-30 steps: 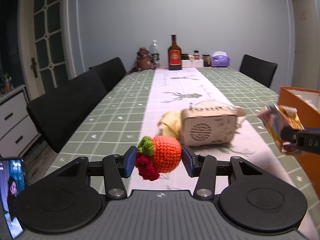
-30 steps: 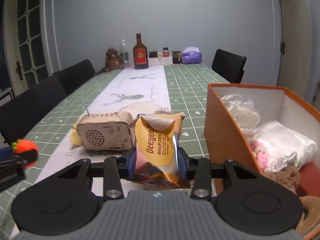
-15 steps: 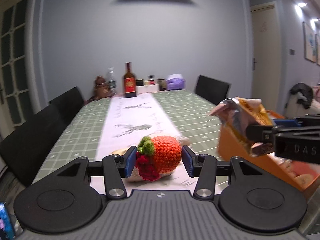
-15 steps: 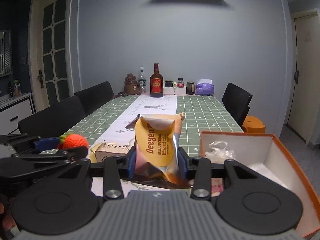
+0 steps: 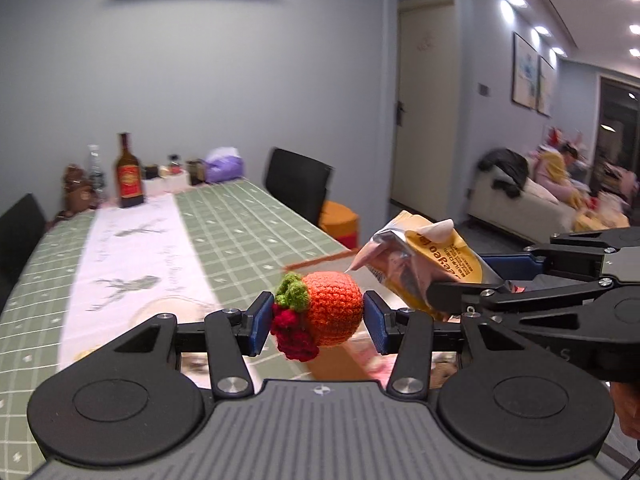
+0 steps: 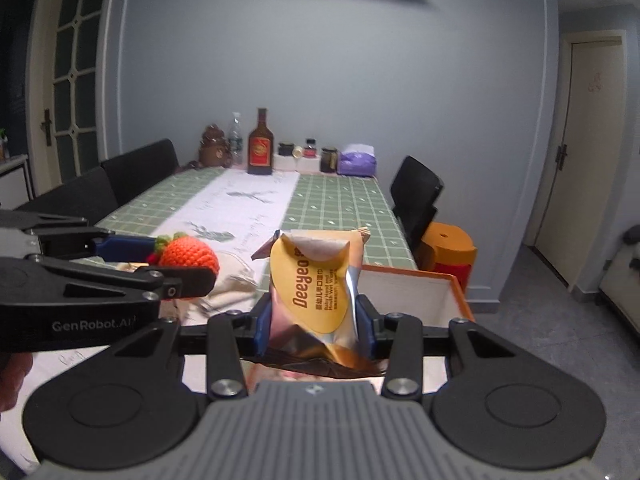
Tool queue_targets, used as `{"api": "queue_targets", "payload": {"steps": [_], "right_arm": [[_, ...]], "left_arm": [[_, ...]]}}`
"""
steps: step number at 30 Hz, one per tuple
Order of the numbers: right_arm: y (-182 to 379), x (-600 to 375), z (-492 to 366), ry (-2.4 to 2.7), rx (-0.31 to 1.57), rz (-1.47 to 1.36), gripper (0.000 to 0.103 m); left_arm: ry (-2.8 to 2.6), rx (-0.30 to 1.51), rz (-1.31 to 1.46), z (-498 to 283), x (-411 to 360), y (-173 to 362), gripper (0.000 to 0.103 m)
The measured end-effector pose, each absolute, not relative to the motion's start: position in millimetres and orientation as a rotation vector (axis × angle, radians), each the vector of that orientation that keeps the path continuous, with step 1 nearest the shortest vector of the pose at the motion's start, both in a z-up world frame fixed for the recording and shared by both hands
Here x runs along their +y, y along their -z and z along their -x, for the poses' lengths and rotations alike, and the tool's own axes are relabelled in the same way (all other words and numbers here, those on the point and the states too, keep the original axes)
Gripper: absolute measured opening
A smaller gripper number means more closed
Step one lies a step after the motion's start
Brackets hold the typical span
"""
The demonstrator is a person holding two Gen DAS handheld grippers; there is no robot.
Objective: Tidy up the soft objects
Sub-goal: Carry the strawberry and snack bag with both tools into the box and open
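Carry step: left tongs (image 5: 316, 322) clamp crocheted strawberry (image 5: 330, 308); right tongs (image 6: 314, 326) clamp wet-wipes pack (image 6: 316, 292), above orange box (image 6: 416, 292). Next, likely: lower, let go inside.

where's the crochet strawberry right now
Held between the left gripper's fingers, the strawberry is off the table, just left of the right gripper's wipes pack.

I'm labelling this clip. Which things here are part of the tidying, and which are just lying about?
Part of the job:
crochet fruit in left gripper
wipes pack in right gripper
orange box

Lying about:
brown bottle
water bottle
jars
purple tissue pack
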State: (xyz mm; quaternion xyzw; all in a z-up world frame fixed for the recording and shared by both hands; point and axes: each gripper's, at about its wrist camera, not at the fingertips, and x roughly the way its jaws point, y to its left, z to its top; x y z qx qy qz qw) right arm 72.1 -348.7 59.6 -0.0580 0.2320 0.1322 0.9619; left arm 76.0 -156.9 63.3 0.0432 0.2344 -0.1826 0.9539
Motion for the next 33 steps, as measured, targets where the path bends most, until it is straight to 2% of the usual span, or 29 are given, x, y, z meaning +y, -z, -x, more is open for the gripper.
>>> {"api": "queue_targets", "payload": {"steps": [16, 33], "right_arm": [[-17.8, -409.3, -119.4, -0.226, 0.753, 0.251, 0.042], [16.1, -406.8, -146.4, -0.300, 0.940, 0.305, 0.045]], "left_arm": [[0.530, 0.763, -0.233, -126.6, -242.3, -27.3, 0.055], [0.485, 0.872, -0.367, -137.3, -265.9, -0.1, 0.056]]}}
